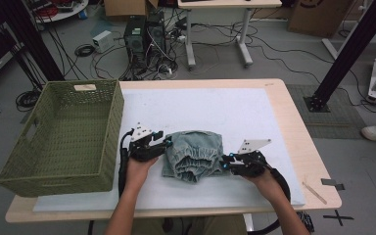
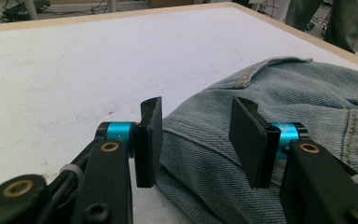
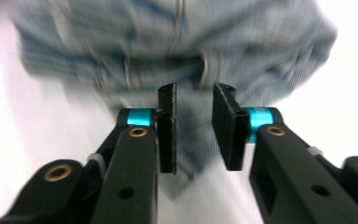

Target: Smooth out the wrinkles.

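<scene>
Denim garment (image 1: 194, 154) lies bunched at table ctr on white mat (image 1: 210, 110). Left gripper (image 1: 165, 142) at garment's 9 o'clock edge: jaws apart, fabric between, not clamped. Right gripper (image 1: 223, 161) at 4 o'clock: jaws apart, no grip. Green basket (image 1: 63, 132) at 9 o'clock, apart.

The desk (image 1: 293, 132) has a pale wooden top, most of it covered by a white mat (image 1: 215, 107) that reaches close to the edges. On the mat, near the front edge and about midway along, lies a crumpled light-blue denim garment (image 1: 194, 154). A green woven basket (image 1: 61, 134) sits at the left edge, overhanging it.
</scene>
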Demonstrator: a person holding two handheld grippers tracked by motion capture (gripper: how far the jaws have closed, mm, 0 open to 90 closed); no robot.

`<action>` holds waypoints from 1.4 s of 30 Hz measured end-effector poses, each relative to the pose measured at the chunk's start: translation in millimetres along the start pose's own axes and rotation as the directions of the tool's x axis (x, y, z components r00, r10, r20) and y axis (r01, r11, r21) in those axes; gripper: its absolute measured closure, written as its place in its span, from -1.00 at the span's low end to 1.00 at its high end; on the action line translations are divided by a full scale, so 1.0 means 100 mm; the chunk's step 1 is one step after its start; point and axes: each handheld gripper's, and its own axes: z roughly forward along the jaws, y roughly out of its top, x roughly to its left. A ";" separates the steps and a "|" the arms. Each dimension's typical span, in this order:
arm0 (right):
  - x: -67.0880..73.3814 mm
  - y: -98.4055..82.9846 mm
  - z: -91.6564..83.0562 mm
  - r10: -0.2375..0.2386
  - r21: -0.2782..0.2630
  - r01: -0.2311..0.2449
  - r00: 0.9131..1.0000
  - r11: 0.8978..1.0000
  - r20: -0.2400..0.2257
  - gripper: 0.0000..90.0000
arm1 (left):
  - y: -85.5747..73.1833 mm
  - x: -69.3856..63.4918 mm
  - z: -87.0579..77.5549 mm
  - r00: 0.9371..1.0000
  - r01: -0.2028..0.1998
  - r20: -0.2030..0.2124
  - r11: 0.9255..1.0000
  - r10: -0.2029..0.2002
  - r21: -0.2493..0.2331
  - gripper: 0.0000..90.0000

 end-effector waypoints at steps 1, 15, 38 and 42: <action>0.00 0.02 -0.01 0.003 -0.016 -0.003 1.000 1.000 0.006 0.59 | 0.00 0.00 0.00 1.000 0.001 0.002 1.000 -0.001 -0.003 0.21; 0.09 -0.01 0.18 -0.054 0.090 0.056 0.998 0.994 -0.024 0.70 | 0.03 -0.02 -0.01 1.000 0.005 0.017 1.000 -0.005 -0.012 0.16; 0.06 0.43 0.11 -0.042 -0.106 0.044 0.999 0.993 0.020 -0.10 | 0.07 -0.28 0.03 0.982 -0.075 0.175 0.997 0.076 -0.013 -0.16; 0.08 0.36 0.24 -0.092 0.002 0.092 0.996 0.996 0.020 -0.01 | -0.01 -0.31 0.06 0.984 -0.099 0.153 0.994 0.091 0.039 0.00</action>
